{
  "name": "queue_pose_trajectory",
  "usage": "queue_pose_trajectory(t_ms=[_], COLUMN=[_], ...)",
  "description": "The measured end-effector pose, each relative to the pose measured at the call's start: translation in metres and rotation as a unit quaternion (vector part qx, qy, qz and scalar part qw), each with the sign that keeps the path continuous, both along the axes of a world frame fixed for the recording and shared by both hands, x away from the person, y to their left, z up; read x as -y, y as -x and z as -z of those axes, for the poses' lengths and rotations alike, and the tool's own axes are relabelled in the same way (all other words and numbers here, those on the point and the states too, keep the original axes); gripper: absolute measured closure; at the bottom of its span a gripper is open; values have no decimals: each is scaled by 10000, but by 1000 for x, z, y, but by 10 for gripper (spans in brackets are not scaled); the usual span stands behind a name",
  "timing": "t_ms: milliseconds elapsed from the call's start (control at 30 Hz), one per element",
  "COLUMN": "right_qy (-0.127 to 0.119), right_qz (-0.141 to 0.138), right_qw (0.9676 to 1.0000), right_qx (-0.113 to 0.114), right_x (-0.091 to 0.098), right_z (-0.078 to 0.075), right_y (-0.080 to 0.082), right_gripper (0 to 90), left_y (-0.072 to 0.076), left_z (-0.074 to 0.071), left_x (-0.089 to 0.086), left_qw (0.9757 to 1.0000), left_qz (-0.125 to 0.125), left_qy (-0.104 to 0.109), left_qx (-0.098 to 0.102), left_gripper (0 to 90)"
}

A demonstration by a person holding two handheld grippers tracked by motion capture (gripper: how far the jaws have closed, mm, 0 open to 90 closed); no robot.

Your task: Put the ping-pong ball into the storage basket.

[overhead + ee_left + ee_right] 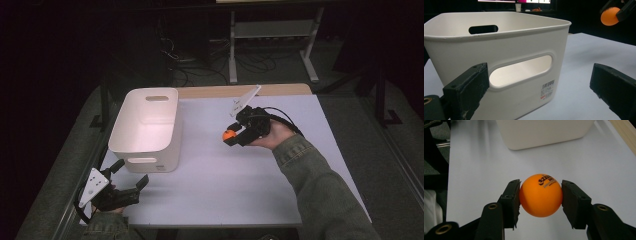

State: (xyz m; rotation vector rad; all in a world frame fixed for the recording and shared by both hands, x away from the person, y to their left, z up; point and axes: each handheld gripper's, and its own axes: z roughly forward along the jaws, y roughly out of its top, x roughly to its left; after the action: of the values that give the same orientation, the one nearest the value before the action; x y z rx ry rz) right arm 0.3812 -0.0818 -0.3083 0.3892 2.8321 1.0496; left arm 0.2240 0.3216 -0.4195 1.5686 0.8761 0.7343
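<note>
An orange table-tennis ball [540, 195] with black print sits pinched between the two black jaws of my right gripper [540, 198], held above the white table. In the high view that right gripper [231, 136] hangs over the table's middle, right of the white bin [145, 127], with the ball [229, 134] at its tip. The ball [609, 15] also hangs at the top right of the left gripper view. My left gripper [131, 174] rests at the near left corner, jaws wide apart and empty, pointing at the bin's near wall [499, 62] with its handle slot.
The bin is empty inside and stands at the table's left side. A wooden strip [240, 90] runs along the table's far edge. Beyond it are a metal frame [272, 40] and cables on the dark floor.
</note>
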Motion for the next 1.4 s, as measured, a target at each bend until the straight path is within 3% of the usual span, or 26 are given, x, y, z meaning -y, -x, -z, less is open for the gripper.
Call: queue_pose_trajectory(t_ms=[500,1400], right_qy=[66,92], right_qz=[-205,-638], right_qw=[9997,9979], right_qx=[77,-27], right_x=[-21,-57], right_z=[-16,-36], right_y=[-5,-14], right_gripper=[497,497], left_y=[0,0], left_z=[0,0], left_x=[0,0], left_qw=[10000,10000], left_qz=[11,48], left_qy=[10,14], left_qx=[8,18], left_gripper=[19,19])
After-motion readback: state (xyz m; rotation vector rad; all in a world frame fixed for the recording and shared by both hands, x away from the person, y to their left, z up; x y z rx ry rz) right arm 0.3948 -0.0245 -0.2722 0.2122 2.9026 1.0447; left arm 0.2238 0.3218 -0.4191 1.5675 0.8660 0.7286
